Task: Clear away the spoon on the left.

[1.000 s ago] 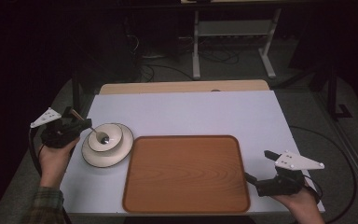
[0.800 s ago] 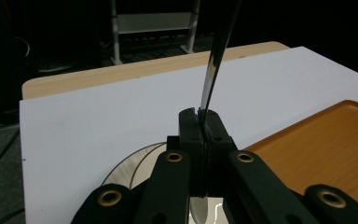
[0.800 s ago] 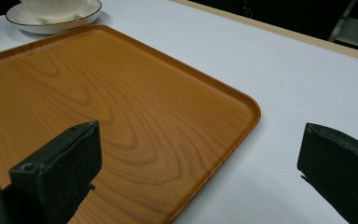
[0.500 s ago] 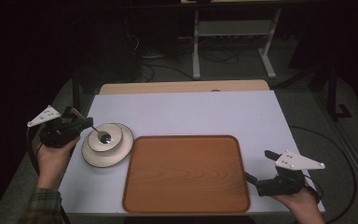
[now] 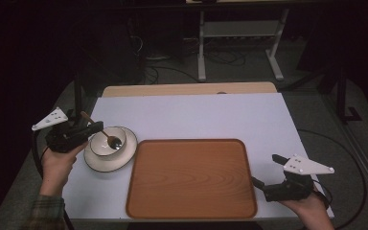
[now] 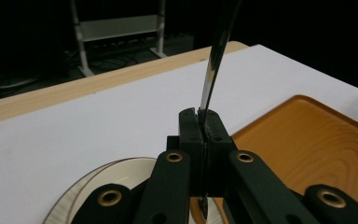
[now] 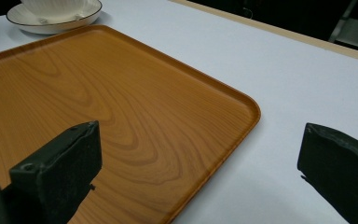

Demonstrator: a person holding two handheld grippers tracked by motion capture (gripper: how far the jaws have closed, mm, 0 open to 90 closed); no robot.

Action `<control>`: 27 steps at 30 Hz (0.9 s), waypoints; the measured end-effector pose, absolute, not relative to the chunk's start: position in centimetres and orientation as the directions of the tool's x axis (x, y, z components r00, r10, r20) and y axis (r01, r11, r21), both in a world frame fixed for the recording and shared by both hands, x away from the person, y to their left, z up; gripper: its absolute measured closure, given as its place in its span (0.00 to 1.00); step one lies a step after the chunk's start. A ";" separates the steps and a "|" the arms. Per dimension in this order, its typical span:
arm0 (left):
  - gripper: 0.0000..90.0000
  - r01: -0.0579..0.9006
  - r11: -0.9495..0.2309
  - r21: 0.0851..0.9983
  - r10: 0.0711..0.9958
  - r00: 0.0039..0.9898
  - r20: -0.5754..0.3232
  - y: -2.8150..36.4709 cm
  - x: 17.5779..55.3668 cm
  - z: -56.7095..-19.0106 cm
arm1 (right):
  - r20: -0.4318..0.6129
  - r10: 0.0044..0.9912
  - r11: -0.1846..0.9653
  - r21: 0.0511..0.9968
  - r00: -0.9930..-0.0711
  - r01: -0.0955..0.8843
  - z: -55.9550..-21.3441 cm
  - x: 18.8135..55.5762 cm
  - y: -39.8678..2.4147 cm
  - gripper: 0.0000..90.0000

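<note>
My left gripper (image 5: 95, 128) is shut on the handle of a metal spoon (image 5: 107, 137), whose tip dips into a white bowl (image 5: 101, 146). The bowl stands on a white plate (image 5: 120, 162) at the table's left. In the left gripper view the jaws (image 6: 200, 116) pinch the thin spoon handle (image 6: 213, 70) above the plate (image 6: 93, 184). An empty wooden tray (image 5: 191, 177) lies in the middle. My right gripper (image 5: 267, 171) rests open at the tray's right edge, its jaws (image 7: 200, 154) wide apart with nothing between them.
A white sheet covers the table (image 5: 196, 115), with a bare wooden strip along its far edge. In the right gripper view the tray (image 7: 98, 93) lies ahead, with the plate (image 7: 51, 21) beyond it. A metal stand and cables sit on the dark floor behind the table.
My left gripper has moved slightly up and to the right with the spoon, closer over the bowl. The right gripper has stayed where it was.
</note>
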State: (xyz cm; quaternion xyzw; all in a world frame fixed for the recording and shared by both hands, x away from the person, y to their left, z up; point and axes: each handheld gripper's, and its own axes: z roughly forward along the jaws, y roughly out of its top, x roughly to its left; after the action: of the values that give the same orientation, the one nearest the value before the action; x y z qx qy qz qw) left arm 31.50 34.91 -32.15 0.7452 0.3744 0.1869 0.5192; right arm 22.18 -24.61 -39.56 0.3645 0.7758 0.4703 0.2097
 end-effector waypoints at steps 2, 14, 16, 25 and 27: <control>0.99 0.362 -0.191 0.912 0.739 0.665 -0.109 34.4 31.4 -32.1 | 0.019 0.763 0.290 0.883 -0.646 0.368 -39.6 22.2 -24.6 0.00; 0.99 0.371 -0.299 0.879 0.653 0.751 -0.095 31.1 31.1 -32.2 | 0.018 0.763 0.291 0.883 -0.646 0.368 -39.5 22.2 -24.7 0.00; 0.99 0.372 -0.316 0.873 0.644 0.760 -0.090 30.6 31.1 -32.4 | 0.019 0.764 0.289 0.884 -0.646 0.368 -39.5 22.1 -24.7 0.00; 0.99 0.386 -0.369 0.846 0.607 0.789 -0.095 28.9 31.1 -33.5 | 0.018 0.763 0.292 0.882 -0.646 0.370 -39.6 22.2 -24.7 0.00; 0.99 0.390 -0.383 0.837 0.600 0.794 -0.095 28.6 31.1 -33.8 | 0.018 0.763 0.292 0.882 -0.646 0.369 -39.6 22.2 -24.7 0.00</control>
State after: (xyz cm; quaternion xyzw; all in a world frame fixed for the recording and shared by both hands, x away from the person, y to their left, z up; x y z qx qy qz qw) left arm 31.11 28.57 -33.79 0.8240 0.3002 0.1124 0.4671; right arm 22.15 -24.69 -39.57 0.3648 0.7759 0.4701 0.2096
